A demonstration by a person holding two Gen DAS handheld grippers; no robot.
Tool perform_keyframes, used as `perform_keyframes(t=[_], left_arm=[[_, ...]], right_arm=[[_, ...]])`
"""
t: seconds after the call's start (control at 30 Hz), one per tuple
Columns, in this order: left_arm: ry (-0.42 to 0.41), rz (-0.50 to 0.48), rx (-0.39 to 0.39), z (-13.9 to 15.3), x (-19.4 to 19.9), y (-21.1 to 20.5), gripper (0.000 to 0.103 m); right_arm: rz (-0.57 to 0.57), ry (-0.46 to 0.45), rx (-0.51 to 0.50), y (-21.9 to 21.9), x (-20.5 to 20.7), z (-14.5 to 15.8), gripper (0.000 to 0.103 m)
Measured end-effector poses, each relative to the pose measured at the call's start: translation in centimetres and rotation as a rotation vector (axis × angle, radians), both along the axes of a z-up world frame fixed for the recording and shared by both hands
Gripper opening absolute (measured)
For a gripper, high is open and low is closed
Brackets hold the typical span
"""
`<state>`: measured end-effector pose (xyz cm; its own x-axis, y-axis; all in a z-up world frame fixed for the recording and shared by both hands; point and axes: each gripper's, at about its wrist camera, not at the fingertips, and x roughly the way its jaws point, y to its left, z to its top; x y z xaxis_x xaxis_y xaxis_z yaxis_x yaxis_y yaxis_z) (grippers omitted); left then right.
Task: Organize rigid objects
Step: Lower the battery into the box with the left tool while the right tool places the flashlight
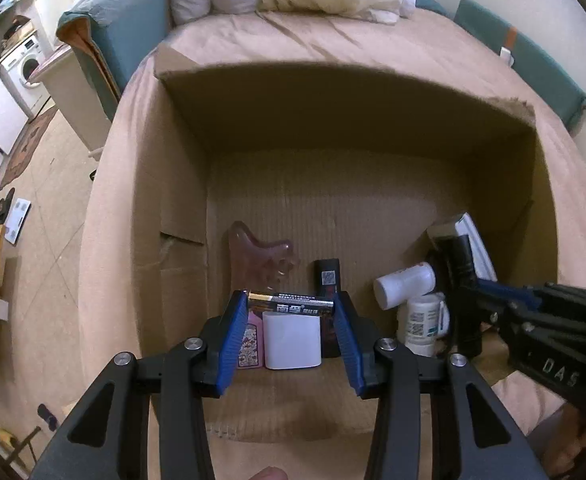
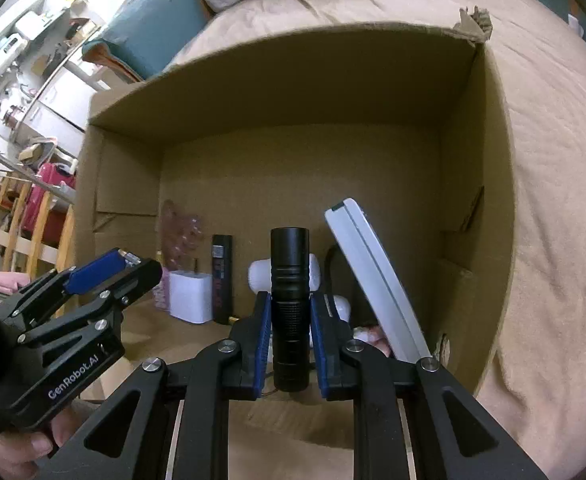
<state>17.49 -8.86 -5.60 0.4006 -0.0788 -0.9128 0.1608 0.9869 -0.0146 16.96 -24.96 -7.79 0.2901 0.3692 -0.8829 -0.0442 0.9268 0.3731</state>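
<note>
Over the brown cardboard box (image 1: 181, 184), left tongs (image 1: 291, 304) clamped a black-and-gold battery pack (image 1: 291, 302); right tongs (image 2: 291, 316), at 3 o'clock, gripped a black cylindrical flashlight (image 2: 290, 280).

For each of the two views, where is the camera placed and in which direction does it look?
Left wrist: on the left gripper, looking down into the cardboard box; its fingers hold a battery pack.
Right wrist: on the right gripper, same box; its fingers hold a black flashlight.
Shared: box, white block, each other's gripper.
</note>
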Motion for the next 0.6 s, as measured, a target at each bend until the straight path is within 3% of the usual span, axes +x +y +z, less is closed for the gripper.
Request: perform_keyframes(t=[0.3,0.43,0.5,0.53,0.57,0.6], left_arm=[[0.057,-0.014,0.018,-1.8,0.3,-0.9,0.04],[0.053,-0.03,0.034,-2.1,0.0,-1.5,0.04],[0.047,-0.039,0.043,-2.2,-0.2,-1.6,0.04],[0.045,-0.045,0.042,-2.2,-0.3,-1.8,0.044],[0.041,-0.049,0.038,-2.1,-0.4,-1.9,0.049],[0.034,-0.051,0.034,-2.0,-0.6,-2.0,0.059]], right_arm=[[-0.026,0.048,-0.045,-0.4,0.7,-1.9,0.021],[-0.043,0.036,-0.011,-0.8,0.8,-1.6,0.021],[-0.05,0.02,0.006,-1.2,0.8,-1.1,0.031],[-0.054,0.01,0.019,-1.3,0.8,-0.8,0.035],[-0.061,-0.003,0.041,-1.6,0.7,-0.5,0.051],[-0.069,-0.018,0.065,-1.8,0.7,-0.1,0.057]])
